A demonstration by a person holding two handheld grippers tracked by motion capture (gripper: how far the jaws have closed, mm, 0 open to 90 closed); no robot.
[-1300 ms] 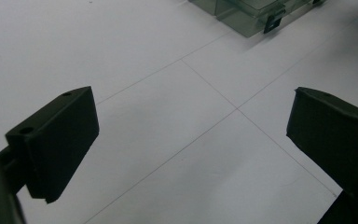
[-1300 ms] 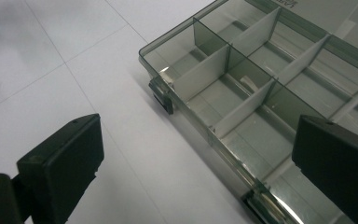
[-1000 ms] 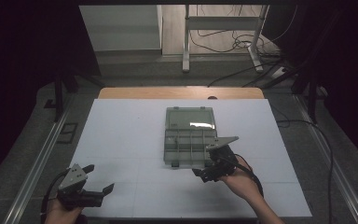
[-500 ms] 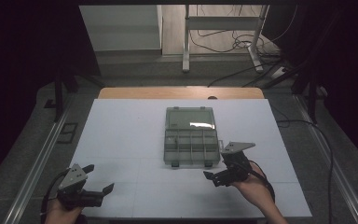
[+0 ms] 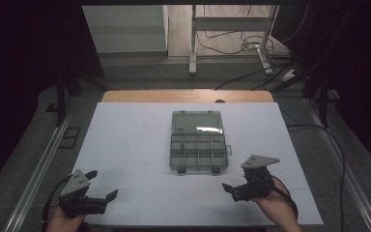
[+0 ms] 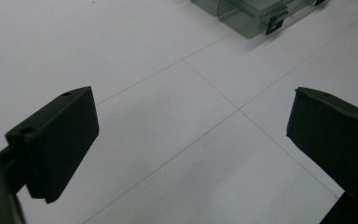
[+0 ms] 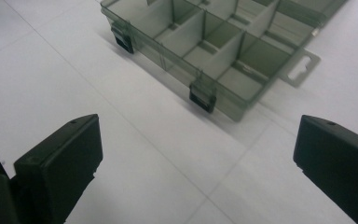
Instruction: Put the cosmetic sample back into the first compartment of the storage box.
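A clear grey compartment box (image 5: 198, 150) lies open at the middle of the white table (image 5: 125, 140), its lid (image 5: 196, 122) folded flat behind it. Its divided tray (image 7: 223, 46) holds nothing that I can see, and two black latches (image 7: 203, 98) hang on the front wall. My right gripper (image 5: 236, 180) hovers open to the right of the box's front corner, apart from it. In the right gripper view both jaws stand wide with bare table between them. My left gripper (image 5: 102, 184) rests open near the front left edge, far from the box (image 6: 256, 14).
Thin seam lines (image 6: 205, 79) cross the white tabletop. A wooden strip (image 5: 188, 95) borders the far edge. Metal rails (image 5: 38, 164) run along both sides, and cables (image 5: 251, 48) lie on the floor beyond by a table leg (image 5: 192, 43).
My right gripper has drawn back from the box's front edge, moving right and toward the near side. The left gripper has stayed put.
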